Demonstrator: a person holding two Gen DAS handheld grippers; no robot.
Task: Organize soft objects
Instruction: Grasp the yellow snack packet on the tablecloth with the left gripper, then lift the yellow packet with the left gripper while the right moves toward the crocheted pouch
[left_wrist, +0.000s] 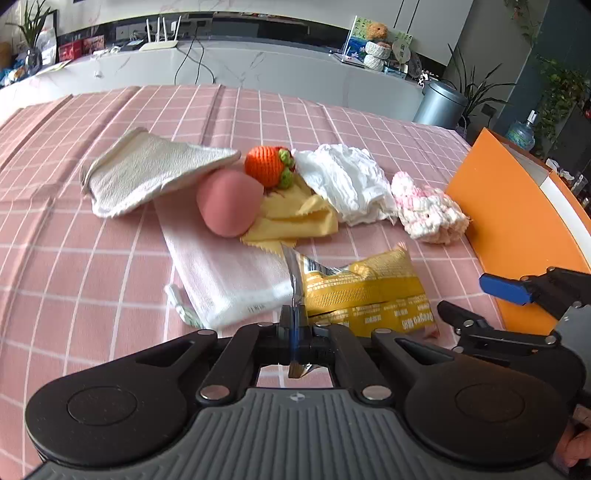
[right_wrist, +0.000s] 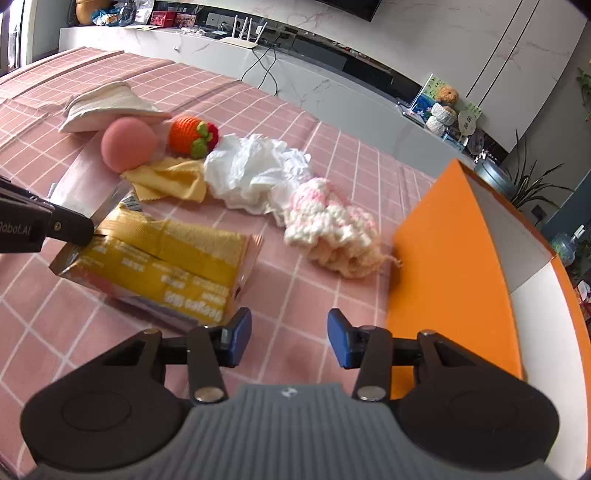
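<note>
Pinching the crinkly yellow foil snack packet by its sealed end, left gripper is clamped shut; light, slippery. Right gripper is hanging wide open, empty, lower centre.

In the left wrist view, the sealed end of the yellow foil snack packet was hidden between the shut black jaws. The orange open-topped box was cut off at 3 o'clock. The packet's print was blurred beyond reading.

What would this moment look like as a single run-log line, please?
left gripper: shut on yellow packet edge | right gripper: open, empty | orange box: right of pile | phase: packet pickup
</note>
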